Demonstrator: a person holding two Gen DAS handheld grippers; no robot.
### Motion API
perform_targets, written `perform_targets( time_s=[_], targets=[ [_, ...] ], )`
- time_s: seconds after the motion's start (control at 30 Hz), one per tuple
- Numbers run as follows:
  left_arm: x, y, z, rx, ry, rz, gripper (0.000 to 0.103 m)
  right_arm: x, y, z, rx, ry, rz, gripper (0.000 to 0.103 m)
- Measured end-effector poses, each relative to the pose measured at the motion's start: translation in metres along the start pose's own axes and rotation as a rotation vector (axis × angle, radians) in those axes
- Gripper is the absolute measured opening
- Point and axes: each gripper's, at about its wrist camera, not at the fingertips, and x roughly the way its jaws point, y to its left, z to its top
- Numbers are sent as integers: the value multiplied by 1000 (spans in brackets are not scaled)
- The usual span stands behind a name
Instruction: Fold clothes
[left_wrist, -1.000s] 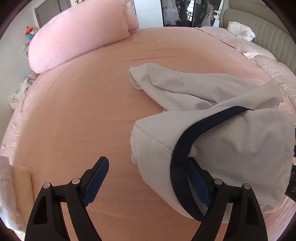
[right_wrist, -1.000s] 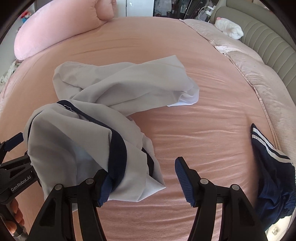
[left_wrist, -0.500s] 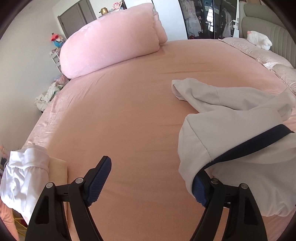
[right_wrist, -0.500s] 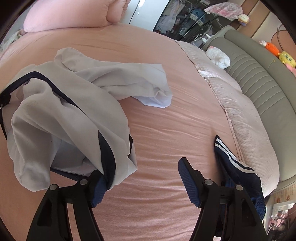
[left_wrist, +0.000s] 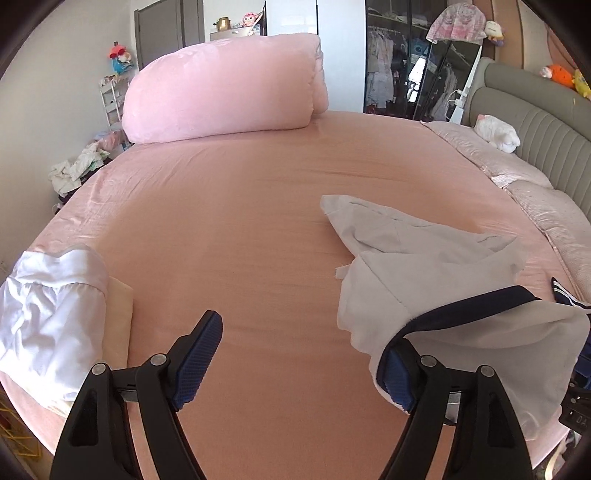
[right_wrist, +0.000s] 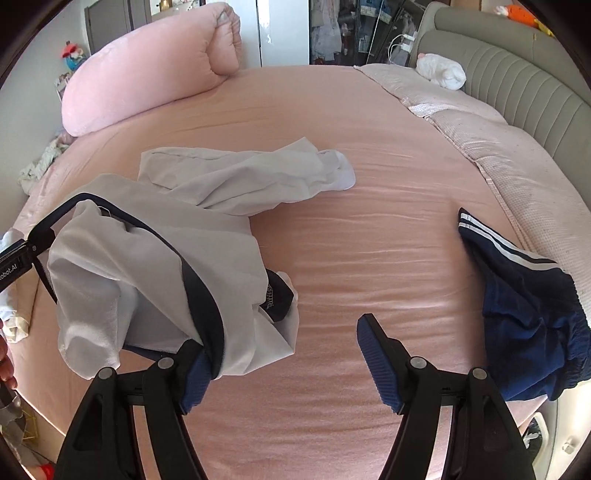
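The pale grey trousers with a navy elastic waistband (right_wrist: 159, 258) now hang by that waistband, stretched into an open loop between the two tools, where a second ago the band sat bunched low against the bed. The left gripper (left_wrist: 299, 362) stands wide, nothing pinched between its fingers; the band is merely hooked over its right finger (left_wrist: 397, 376). The right gripper (right_wrist: 284, 362) is likewise wide apart, the band draped over its left finger (right_wrist: 195, 373), with no clamp on the cloth. Both views have swung up and outward since then, so the waist looks pulled taut while the legs trail away on the salmon-pink bed sheet (right_wrist: 369, 240), toward the far middle. To my eye this readies the trousers for laying flat. A navy garment with white stripes (right_wrist: 517, 295) waits near the right edge; folded white clothes (left_wrist: 48, 314) sit at the left.
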Motion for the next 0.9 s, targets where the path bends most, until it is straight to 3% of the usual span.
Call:
perform_targets(
  time_s=[0.07, 0.1, 0.13, 0.17, 0.2, 0.27, 0.47, 0.6, 0.7, 0.9],
  targets=[
    [2, -4, -9, 32, -5, 21, 73, 1, 2, -7, 0, -13, 19, 68],
    [2, -6, -13, 36, 2, 15, 64, 2, 3, -10, 0, -19, 29, 56],
    [4, -8, -17, 27, 20, -6, 47, 3, 4, -12, 5, -19, 52, 48],
    [6, -11, -21, 16, 42, -27, 40, 4, 5, -13, 15, -13, 90, 30],
    [7, -14, -23, 13, 59, -36, 35, 7, 7, -13, 18, 1, 112, 24],
    [10, -21, -26, 21, 82, -37, 32, 12, 14, -13, -8, 42, 95, 24],
    [14, -41, -36, 54, 126, -39, 32, 20, 25, -29, -65, 115, 153, 31],
    [15, -37, -37, 38, 146, -43, 32, 22, 24, -41, -103, 146, 102, 43],
    [15, -34, -39, 34, 155, -33, 32, 23, 17, -48, -73, 147, 80, 46],
    [11, -36, -47, 55, 156, 7, 33, 19, 21, -46, -108, 91, -100, 47]
  ],
)
